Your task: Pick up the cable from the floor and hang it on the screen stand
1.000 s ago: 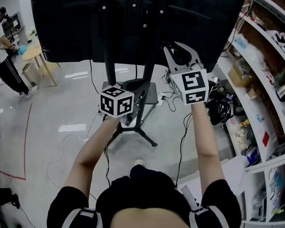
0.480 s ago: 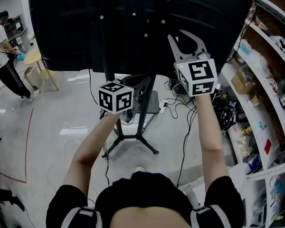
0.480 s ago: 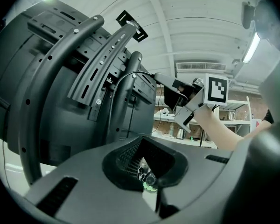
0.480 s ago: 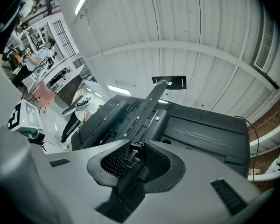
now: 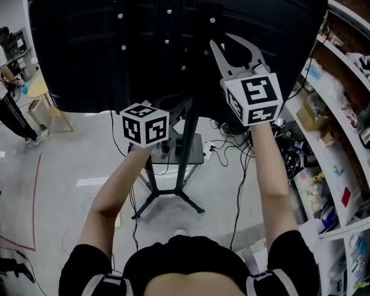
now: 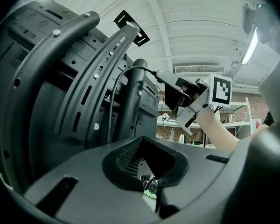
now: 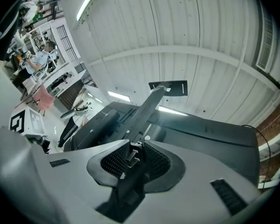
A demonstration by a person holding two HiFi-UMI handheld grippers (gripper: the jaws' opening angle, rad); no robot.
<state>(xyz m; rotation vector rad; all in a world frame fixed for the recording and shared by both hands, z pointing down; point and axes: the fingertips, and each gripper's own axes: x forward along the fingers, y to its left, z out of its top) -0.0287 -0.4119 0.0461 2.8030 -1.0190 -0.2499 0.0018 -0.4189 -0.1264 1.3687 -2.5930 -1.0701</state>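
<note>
Head view looked down on two bare forearms held up toward the black back of the screen (image 5: 111, 36). The stand (image 5: 172, 193) spread its legs on the pale floor (image 5: 68, 165) below. The right gripper (image 5: 225, 47) was the higher one, with its jaws close against the screen's back beside the post. Cluttered shelves (image 5: 351, 122) ran down the right side, and a person (image 5: 0, 73) stood far off at the left.

Right gripper view showed its pads clamped on a flat black end (image 7: 129, 171) of the cable (image 6: 123, 73). From the left gripper view, the cable left that end at the jaw tips. It arced over toward the post and dropped straight down alongside it, off the floor there. Whether it rested on any part of the stand could not be told.

The left gripper (image 6: 147, 164) had its jaws drawn together. They were pinched on a small shiny piece with a thin dark strand running back from it, which looked like another part of the cable. In the head view a dark strand hung under each forearm toward the floor.
</note>
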